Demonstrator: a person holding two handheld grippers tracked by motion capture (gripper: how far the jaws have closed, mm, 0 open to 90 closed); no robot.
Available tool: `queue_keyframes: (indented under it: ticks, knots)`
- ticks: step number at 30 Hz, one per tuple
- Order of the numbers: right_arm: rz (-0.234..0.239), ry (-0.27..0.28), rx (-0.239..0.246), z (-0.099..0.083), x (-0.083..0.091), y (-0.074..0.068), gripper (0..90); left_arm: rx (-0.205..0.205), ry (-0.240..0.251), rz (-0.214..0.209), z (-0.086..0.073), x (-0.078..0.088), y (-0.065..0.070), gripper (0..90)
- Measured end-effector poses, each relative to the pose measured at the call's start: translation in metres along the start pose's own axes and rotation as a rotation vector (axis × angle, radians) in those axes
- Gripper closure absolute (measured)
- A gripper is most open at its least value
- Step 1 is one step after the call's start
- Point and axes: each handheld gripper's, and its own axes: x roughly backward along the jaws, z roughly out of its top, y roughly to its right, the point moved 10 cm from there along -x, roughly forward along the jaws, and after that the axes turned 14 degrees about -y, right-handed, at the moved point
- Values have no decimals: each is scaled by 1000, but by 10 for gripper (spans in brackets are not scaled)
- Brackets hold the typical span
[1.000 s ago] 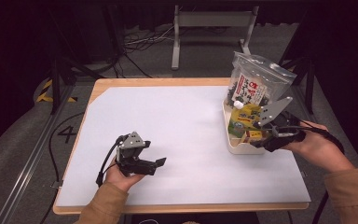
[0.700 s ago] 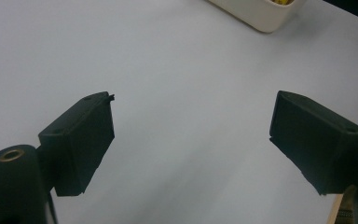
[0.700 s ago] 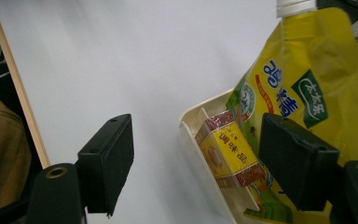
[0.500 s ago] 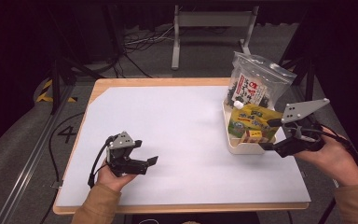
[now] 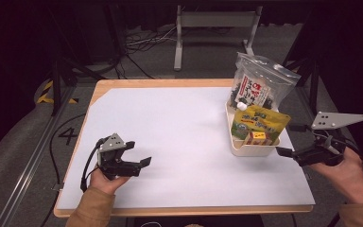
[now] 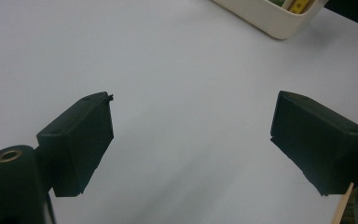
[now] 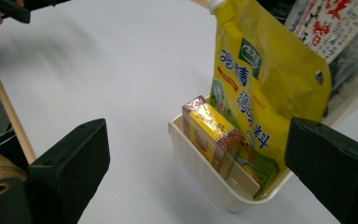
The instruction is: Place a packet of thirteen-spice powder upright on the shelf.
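Observation:
A cream bin (image 5: 253, 150) stands at the table's right side. In it are a yellow pouch (image 5: 260, 124), a small yellow box (image 5: 256, 137) and a clear bag of dark snack (image 5: 257, 87). My right gripper (image 5: 288, 139) hovers just right of the bin, open; its jaws have just been opening and nothing is between them. The right gripper view looks past the gripper (image 7: 196, 154) at the box (image 7: 212, 128), the pouch (image 7: 261, 79) and the bin's rim (image 7: 200, 158). My left gripper (image 5: 140, 152) is open over bare table at the near left, and its jaws (image 6: 191, 135) are empty.
The white table sheet (image 5: 179, 123) lies between the two hands. The bin's corner (image 6: 270, 14) shows at the top of the left gripper view. Cables and a metal stand (image 5: 212, 28) sit on the dark floor beyond the table.
My right gripper has pulled back from the bin toward the right and its jaws have spread. The left hand has slid a little toward the near edge.

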Motion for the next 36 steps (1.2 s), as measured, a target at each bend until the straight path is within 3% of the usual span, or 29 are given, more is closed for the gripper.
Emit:
queue_keyframes:
  ticks: [4, 8, 16, 21, 29, 36]
  knots:
    - [-3, 30, -24, -10, -2, 2, 0, 7, 6, 6, -2, 3, -3, 132]
    - [4, 40, -50, -21, -7, 3, 0, 10, 7, 12, -5, 5, -5, 131]
    - [-34, 64, -85, -35, -21, 10, 0, 13, 9, 17, -9, 6, -9, 125]
    - [-48, 116, -99, -38, -32, 15, 0, 14, 13, 10, -11, 4, -10, 122]
    - [-66, 124, -140, -49, -53, 20, 0, 11, 21, 12, -13, 3, -10, 118]
    - [-93, 121, -171, -57, -65, 25, 0, -22, 19, 22, -16, -4, -8, 114]
